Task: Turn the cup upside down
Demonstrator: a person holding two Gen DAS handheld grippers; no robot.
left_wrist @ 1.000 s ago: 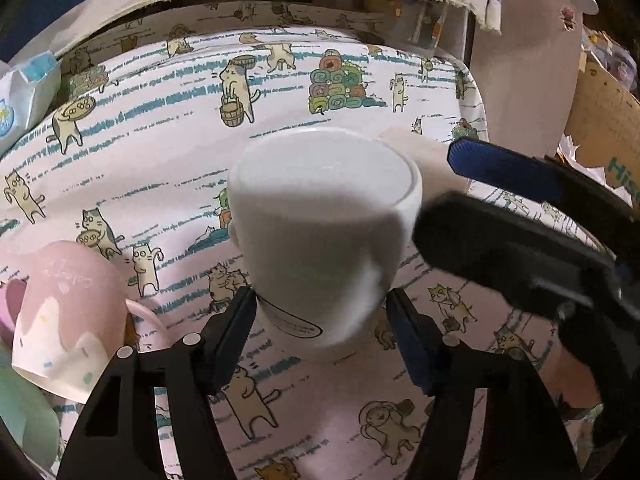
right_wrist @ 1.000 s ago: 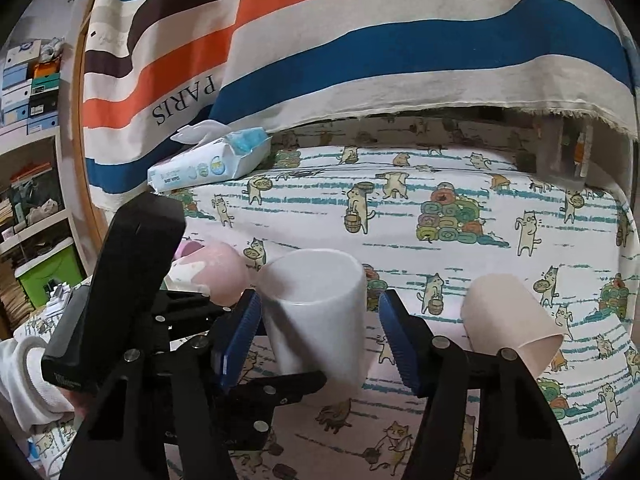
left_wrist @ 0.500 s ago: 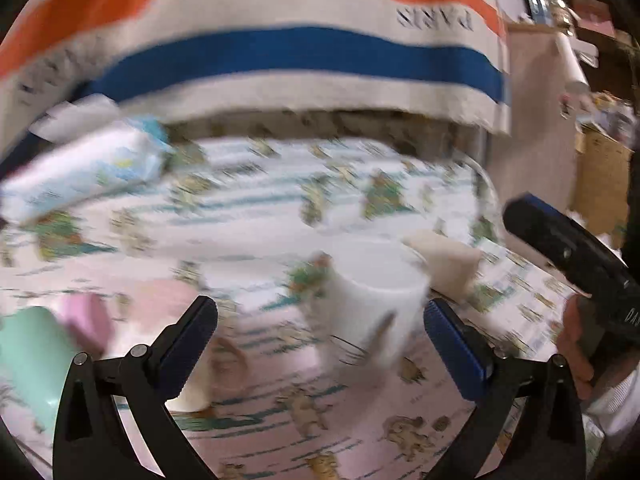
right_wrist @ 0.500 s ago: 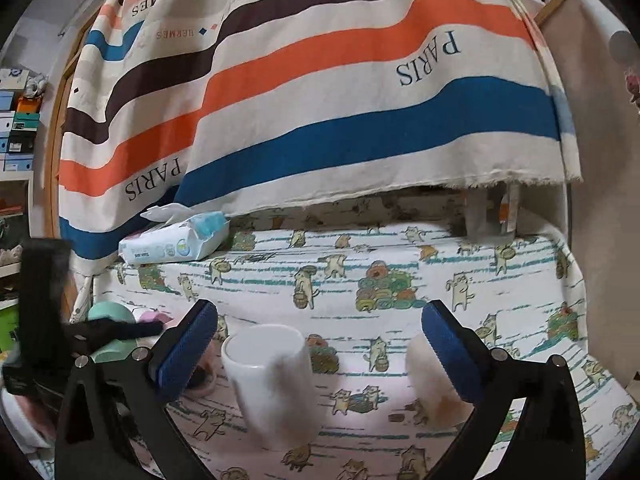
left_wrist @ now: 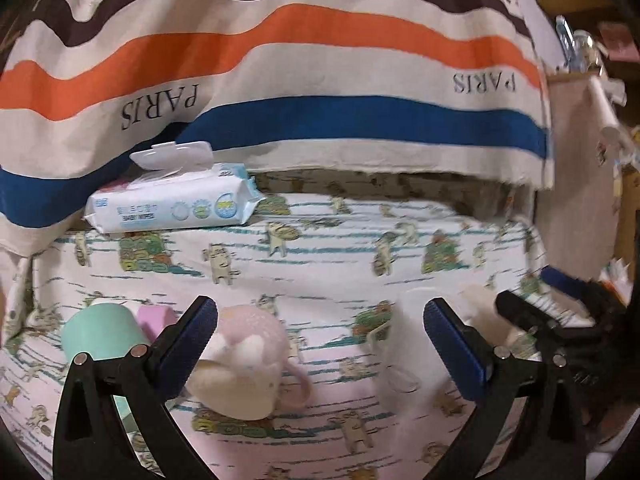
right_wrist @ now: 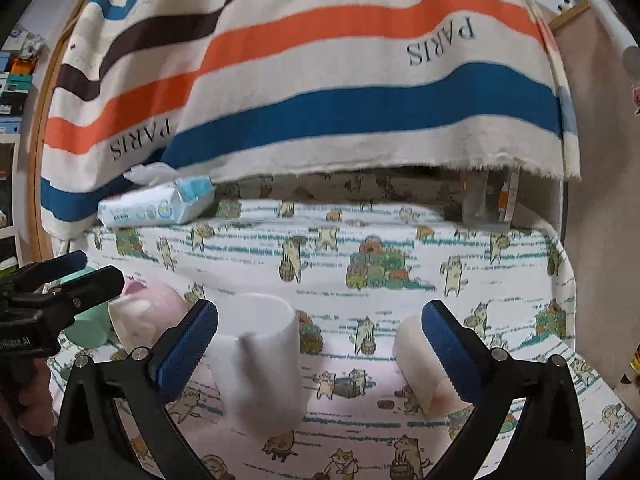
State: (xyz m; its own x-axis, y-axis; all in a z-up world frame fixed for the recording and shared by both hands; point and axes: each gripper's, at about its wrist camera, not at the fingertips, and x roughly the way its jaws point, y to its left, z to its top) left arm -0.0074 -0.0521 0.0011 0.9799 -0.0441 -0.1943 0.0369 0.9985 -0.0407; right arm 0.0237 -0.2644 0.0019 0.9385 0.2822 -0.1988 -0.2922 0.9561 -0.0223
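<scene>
Cloth printed with cartoon cats [right_wrist: 400, 240] covers the whole table, and behind it hangs a striped blanket [right_wrist: 320, 80] lettered PARIS, which closes off the back so my cups read clearly against it. A pack of wet wipes [left_wrist: 172, 208] lies at the far left edge, out of the working area. Nearer me stands the white cup [right_wrist: 260, 356], flat closed end up as far as I can tell, so I judge it already sits mouth down on the cloth, with a grey band running down its near side; nothing holds it. My right gripper [right_wrist: 320, 352] hangs low in front of it, tongs spread wide and empty, the cup just inside the left pad. My left gripper [left_wrist: 320, 352] is likewise spread and empty, pointed at a pink mug [left_wrist: 244, 364] beside a mint cup [left_wrist: 100, 332]. A beige cup [right_wrist: 420, 364] lies on its side at the right.
</scene>
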